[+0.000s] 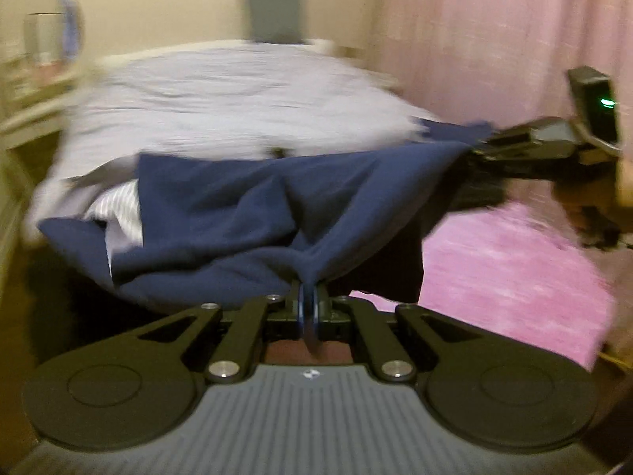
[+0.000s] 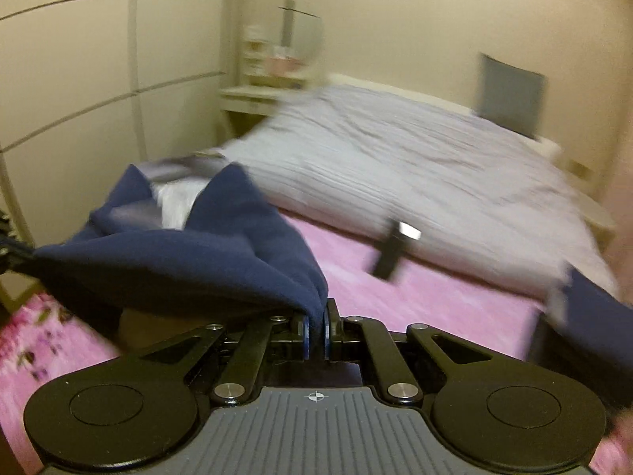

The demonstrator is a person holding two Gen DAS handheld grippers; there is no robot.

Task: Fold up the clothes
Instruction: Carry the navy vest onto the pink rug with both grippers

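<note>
Two grippers are both clamped on the same navy garment [image 1: 253, 206], and that is about as far as I have got. My left gripper [image 1: 307, 297] has its jaws pressed together on a pinch of the blue cloth, which fans out from the pads and hangs in loose bunches in front of the camera. Off to the side in that same view, my right gripper [image 1: 510, 146] bites another edge of the cloth, and the fabric runs between the two in a slack, rumpled span.

From the right wrist I see the same thing: right gripper [image 2: 316, 326] squeezed shut on a fold of navy, the rest of it heaped to the left. Everything is smeared with blur, so finer detail escapes me.

The garment is held up over the foot of the bed [image 2: 415, 289], above the pink sheet [image 1: 514, 277], with the pale grey quilt [image 2: 415, 166] lying further back. A small dark object [image 2: 389, 251] rests at the quilt's edge; I cannot tell what it is.

I judge no fold is made yet: the cloth shows no crease, no flat layer. Spreading it, laying it down and folding all remain.
</note>
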